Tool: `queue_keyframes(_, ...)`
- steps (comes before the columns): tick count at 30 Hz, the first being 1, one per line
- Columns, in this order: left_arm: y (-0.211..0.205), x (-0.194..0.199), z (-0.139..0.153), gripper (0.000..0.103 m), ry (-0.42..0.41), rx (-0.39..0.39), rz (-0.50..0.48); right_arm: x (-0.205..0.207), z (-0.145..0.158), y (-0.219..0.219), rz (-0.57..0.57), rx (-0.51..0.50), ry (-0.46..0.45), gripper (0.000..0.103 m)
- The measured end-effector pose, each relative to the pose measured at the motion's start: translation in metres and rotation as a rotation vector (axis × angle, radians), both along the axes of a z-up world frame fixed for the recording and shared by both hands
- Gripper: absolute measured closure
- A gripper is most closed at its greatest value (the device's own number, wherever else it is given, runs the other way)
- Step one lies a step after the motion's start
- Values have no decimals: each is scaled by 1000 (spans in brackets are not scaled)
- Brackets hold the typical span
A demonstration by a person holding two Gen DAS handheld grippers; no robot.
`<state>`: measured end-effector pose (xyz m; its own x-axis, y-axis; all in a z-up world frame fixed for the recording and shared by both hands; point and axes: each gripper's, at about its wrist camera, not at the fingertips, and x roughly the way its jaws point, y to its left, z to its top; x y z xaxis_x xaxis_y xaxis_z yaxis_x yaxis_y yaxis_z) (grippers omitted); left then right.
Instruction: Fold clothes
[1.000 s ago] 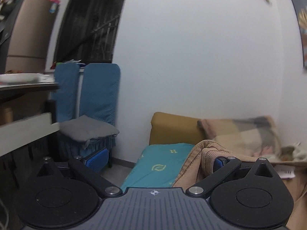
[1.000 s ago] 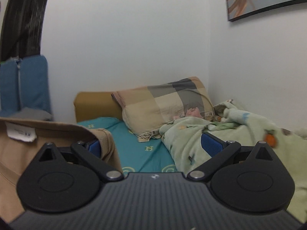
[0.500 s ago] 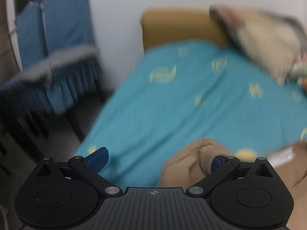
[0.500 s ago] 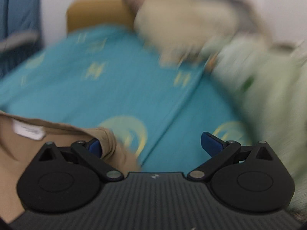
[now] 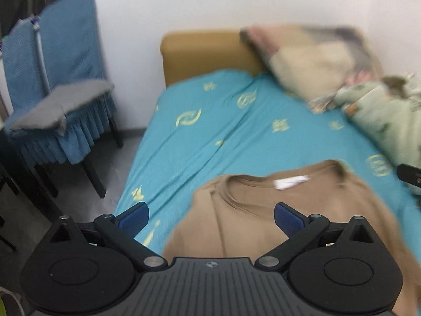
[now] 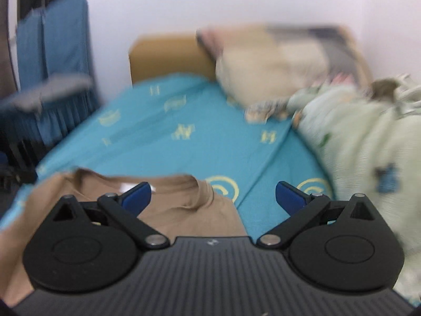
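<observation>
So w/ both grippers, left (image 5: 210, 217) & right (image 6: 213, 197), gaping empty, pinch the limp tan cotton tee (image 5: 289, 226) at its shoulder seams

The left gripper (image 5: 210, 217) and right gripper (image 6: 213, 197) both hold their jaws spread wide, gripping nothing.

shirt (image 5: 263, 223): 1 | pillow (image 5: 315, 60): 1 | blanket (image 5: 389, 121): 1 | chairs (image 5: 65, 79): 2 | sheet (image 5: 210, 131): 1 | headboard (image 5: 205, 50): 1 | grippers: 2

R gripper (image 6: 211, 197) fingers spread over tan shirt (image 6: 181, 205) flat on teal sheet (image 6: 210, 144).
</observation>
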<state>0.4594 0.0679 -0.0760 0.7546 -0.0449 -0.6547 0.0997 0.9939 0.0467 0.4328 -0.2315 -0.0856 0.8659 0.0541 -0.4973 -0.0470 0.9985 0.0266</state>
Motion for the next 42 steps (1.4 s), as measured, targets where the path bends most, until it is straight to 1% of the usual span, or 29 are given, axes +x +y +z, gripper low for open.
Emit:
queue_keyframes(2,-3,-54,16,1,-44,-18,-5,-46,18,0,-10,26,-39,0)
queue_keyframes(5,-5,-145,28,1,-100,-45,-1,-116,41,5,-12,34,-57,0)
queue_keyframes(9,-10,-274,42,1,-131,-116,28,-212,64,11,17,51,-106,1)
queue_keyframes(11,-8,-319,47,3,-103,-144,43,-255,70,12,22,68,-133,19)
queue_keyframes(12,-8,-335,53,4,-72,-156,53,-274,71,11,21,76,-137,36)
queue_keyframes(13,-6,-344,56,5,-51,-172,61,-290,73,9,21,91,-136,36)
queue_keyframes(15,-2,-363,64,5,-57,-207,54,-317,75,3,29,143,-125,35)
queue_keyframes(17,4,-366,67,5,-63,-223,64,-334,78,-7,57,221,-114,32)
queue_keyframes(19,13,-360,65,5,-62,-249,94,-345,78,-17,84,277,-136,9)
queue_keyframes(20,19,-351,61,6,-56,-266,114,-350,76,-20,82,288,-154,6)
queue_keyframes(21,25,-342,56,7,-46,-285,136,-352,73,-22,70,289,-160,7)
queue_keyframes(24,55,-309,34,21,12,-377,247,-348,60,-20,51,288,-120,7)
queue_keyframes(25,66,-297,26,28,24,-407,285,-345,54,-20,52,295,-105,7)
queue_keyframes(26,77,-287,19,32,32,-427,322,-341,49,-20,52,305,-92,7)
queue_keyframes(27,87,-278,12,32,34,-437,353,-337,43,-22,51,317,-80,7)
queue_keyframes(30,110,-254,-7,38,30,-428,408,-321,23,-24,50,358,-28,7)
queue_keyframes(33,129,-232,-30,42,55,-458,456,-302,6,-25,44,403,25,7)
queue_keyframes(35,140,-218,-49,45,69,-511,476,-290,-4,-26,38,433,54,7)
queue_keyframes(38,143,-197,-74,48,67,-575,481,-274,-19,-25,26,455,90,7)
queue_keyframes(39,140,-191,-80,48,57,-577,479,-270,-24,-24,21,453,101,7)
queue_keyframes(40,134,-187,-83,49,26,-547,475,-266,-28,-23,19,449,111,7)
queue_keyframes(41,128,-183,-85,54,0,-522,467,-264,-32,-21,18,444,121,7)
queue_keyframes(42,124,-180,-85,62,-6,-517,441,-261,-35,-20,19,438,131,7)
